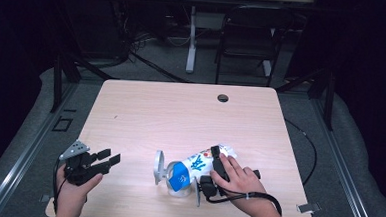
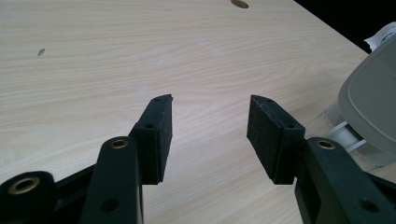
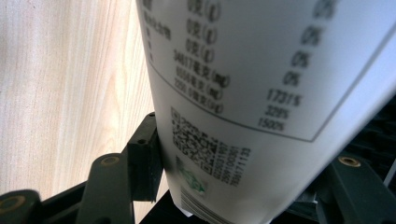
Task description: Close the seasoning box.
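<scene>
Between the right gripper's [image 1: 217, 162] 2 jaws sits a white pouch [image 1: 198, 165] with blue print, lying on the table [image 1: 180, 113]; the right gripper view has the pads pressed on both sides of its white back panel [image 3: 243, 93], so a wide pinch on the pouch. Pouch long axis runs from its far crimped end [image 1: 226, 151], up by the right gripper's tips, diagonally toward the person and toward the left gripper [image 1: 107, 160], ending at a grey-white cap or dispenser piece [image 1: 160, 168]. Right hand [image 1: 239, 183] is on the thing; the left hand [image 1: 74, 182] is well apart. Left gripper rests near the table's near edge, jaws spread with nothing between them; from it, the grey cap end [image 2: 373, 107] lies ahead and off to its right side, the nearest part of the pouch. Likely next: left gripper goes for that cap end while right steadies.

Writing: back panel shows a nutrition-type table, Chinese characters with "(g)" and "(mg)", a column of 0%, blurred figures, a QR-type code, a small green mark. Front blue lettering too small to read; no brand legible.
</scene>
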The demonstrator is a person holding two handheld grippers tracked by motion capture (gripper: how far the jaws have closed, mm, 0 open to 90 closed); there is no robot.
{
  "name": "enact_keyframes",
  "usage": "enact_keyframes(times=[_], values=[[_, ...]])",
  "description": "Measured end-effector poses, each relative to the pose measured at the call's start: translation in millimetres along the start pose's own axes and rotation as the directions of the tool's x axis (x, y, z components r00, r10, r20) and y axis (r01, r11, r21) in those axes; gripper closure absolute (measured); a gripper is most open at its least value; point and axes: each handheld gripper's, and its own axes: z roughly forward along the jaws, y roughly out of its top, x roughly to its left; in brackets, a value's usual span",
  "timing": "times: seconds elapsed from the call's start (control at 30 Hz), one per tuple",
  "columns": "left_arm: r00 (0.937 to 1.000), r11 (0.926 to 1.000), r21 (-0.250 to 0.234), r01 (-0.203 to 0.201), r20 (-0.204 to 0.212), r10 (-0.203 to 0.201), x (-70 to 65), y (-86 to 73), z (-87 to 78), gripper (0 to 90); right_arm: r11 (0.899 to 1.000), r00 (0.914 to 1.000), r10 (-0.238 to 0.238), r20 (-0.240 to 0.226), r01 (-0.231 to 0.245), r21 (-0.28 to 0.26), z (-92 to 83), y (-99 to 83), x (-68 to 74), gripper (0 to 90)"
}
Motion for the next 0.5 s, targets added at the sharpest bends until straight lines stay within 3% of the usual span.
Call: enact_keyframes(times=[0.5], values=[[1.0,1.0,0.001,0.002,-0.001,-0.002,1.0,0.1,-0.9,50.9,1.0,0.9999,-0.012,0.004,0.012,0.004,-0.4,0.4,-0.5,41.4]])
